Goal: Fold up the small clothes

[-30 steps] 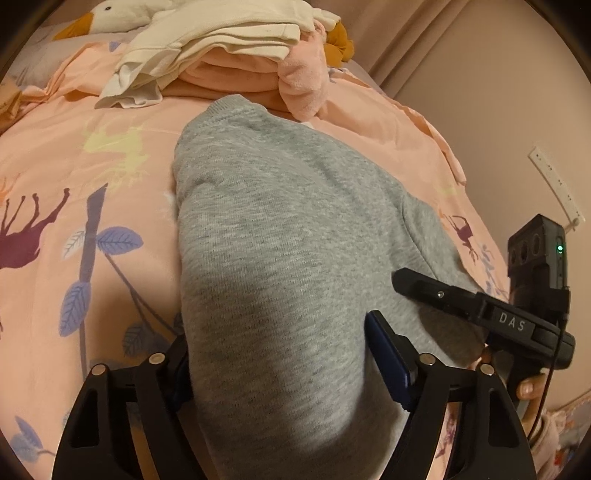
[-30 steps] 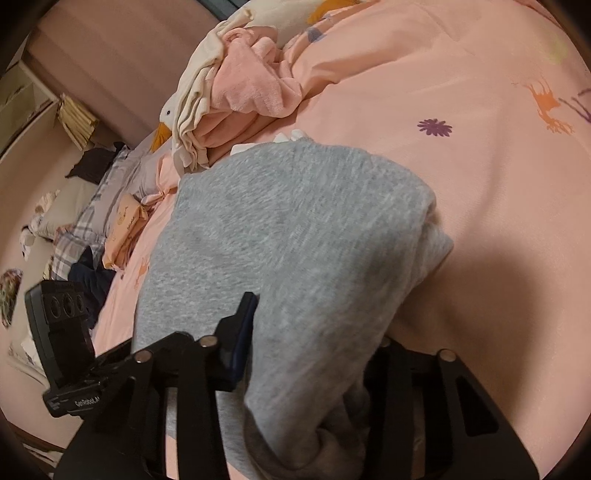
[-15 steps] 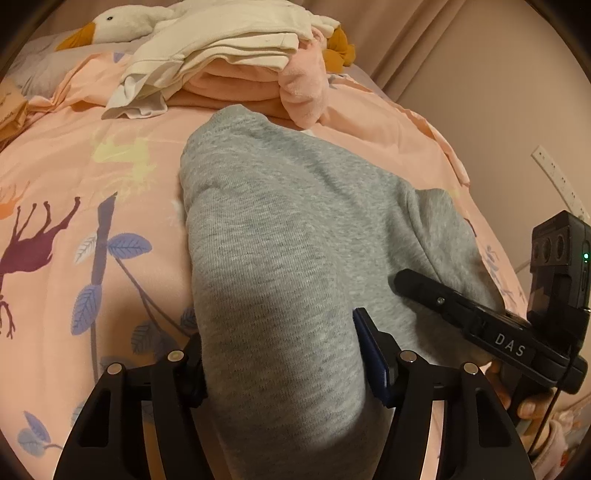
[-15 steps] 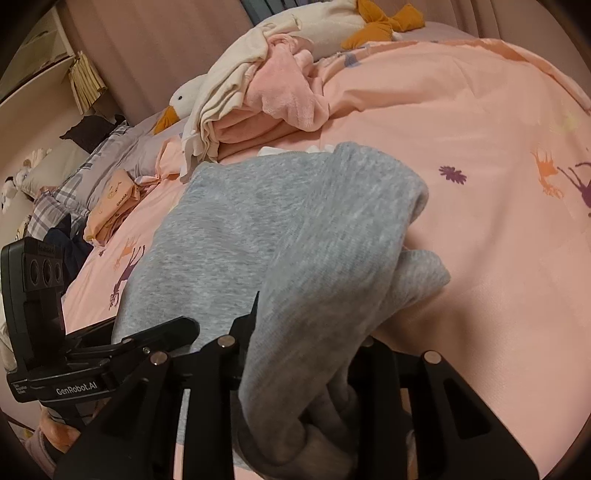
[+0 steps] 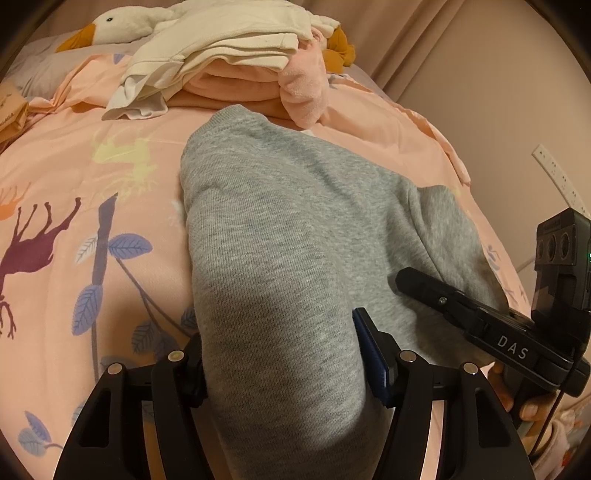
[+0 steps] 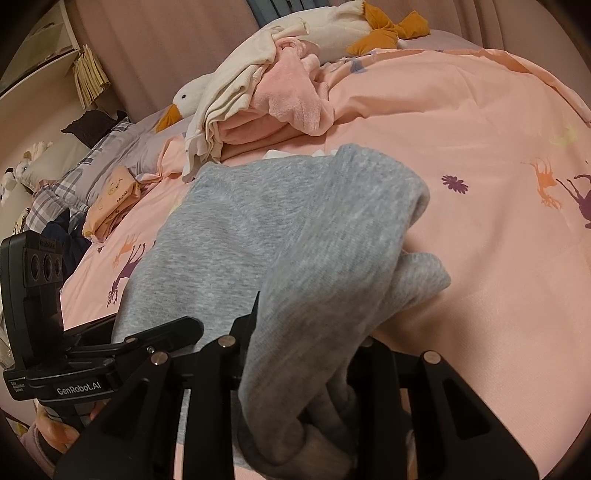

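While the grey sweater [image 5: 280, 236] lies spread over the pink duvet [image 5: 74, 177], I have its near edge bunched between the fingers of both my grippers. My left gripper [image 5: 284, 365] is clamped on a thick fold of the grey knit, with one finger at each side of the roll and the cloth rising up and away from me toward the far hem. My right gripper [image 6: 306, 365] is likewise closed on the sweater [image 6: 258, 229]: a wad of the fabric hangs down between its two fingers, and a doubled flap of it drapes over to the right of my grip, resting on the duvet [image 6: 480, 129].

In the left wrist view, my right gripper's body [image 5: 491, 332] sits just to the right of the sweater, touching its edge, with the hand [image 5: 517, 398] that holds it showing beneath. In the right wrist view, the left gripper's body [image 6: 92, 354] lies just to the left of the sweater, at its near corner.

Beyond the far hem of the sweater sits a pile of folded clothes [image 5: 236, 74], cream on top of pink, nearly touching the grey cloth. Behind that pile lies a white plush goose [image 5: 125, 22] with an orange beak. Left of the sweater, well apart from it, a small peach packet [image 6: 114, 199] rests at the edge of the duvet.
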Demonstrator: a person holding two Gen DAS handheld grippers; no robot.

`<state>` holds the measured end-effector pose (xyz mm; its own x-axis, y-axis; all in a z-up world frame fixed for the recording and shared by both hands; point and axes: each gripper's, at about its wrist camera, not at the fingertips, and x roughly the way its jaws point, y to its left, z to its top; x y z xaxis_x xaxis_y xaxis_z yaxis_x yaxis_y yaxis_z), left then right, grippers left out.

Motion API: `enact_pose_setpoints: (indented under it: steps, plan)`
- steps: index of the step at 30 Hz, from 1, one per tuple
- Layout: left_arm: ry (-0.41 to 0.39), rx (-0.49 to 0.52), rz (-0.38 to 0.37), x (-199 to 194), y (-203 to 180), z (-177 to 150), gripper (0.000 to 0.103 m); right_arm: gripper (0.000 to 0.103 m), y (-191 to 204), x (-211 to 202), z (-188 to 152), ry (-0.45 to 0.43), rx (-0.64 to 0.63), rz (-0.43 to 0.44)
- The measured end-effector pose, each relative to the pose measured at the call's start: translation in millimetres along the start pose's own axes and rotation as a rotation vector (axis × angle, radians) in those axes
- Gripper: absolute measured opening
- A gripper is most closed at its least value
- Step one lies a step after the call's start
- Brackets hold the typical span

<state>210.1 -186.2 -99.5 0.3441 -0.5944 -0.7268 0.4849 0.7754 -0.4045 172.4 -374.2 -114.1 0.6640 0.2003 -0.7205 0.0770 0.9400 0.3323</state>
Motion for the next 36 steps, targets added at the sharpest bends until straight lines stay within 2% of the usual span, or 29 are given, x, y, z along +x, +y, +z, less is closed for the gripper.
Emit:
enact_pose_setpoints:
  steps: [7, 18, 36]
  plan:
    - [-0.006, 0.003, 0.005, 0.9, 0.9, -0.8, 0.064, 0.028, 1.6, -0.5, -0.8, -0.005, -0.005, -0.006]
    - [-0.039, 0.013, 0.013, -8.0, 0.9, -1.9, 0.053, 0.026, 21.1, -12.4, -3.1, -0.071, -0.077, -0.026]
    - [-0.099, 0.022, 0.015, -47.4, -4.4, -6.6, 0.052, 0.025, 55.1, -47.9, -8.8, -0.164, -0.14, 0.008]
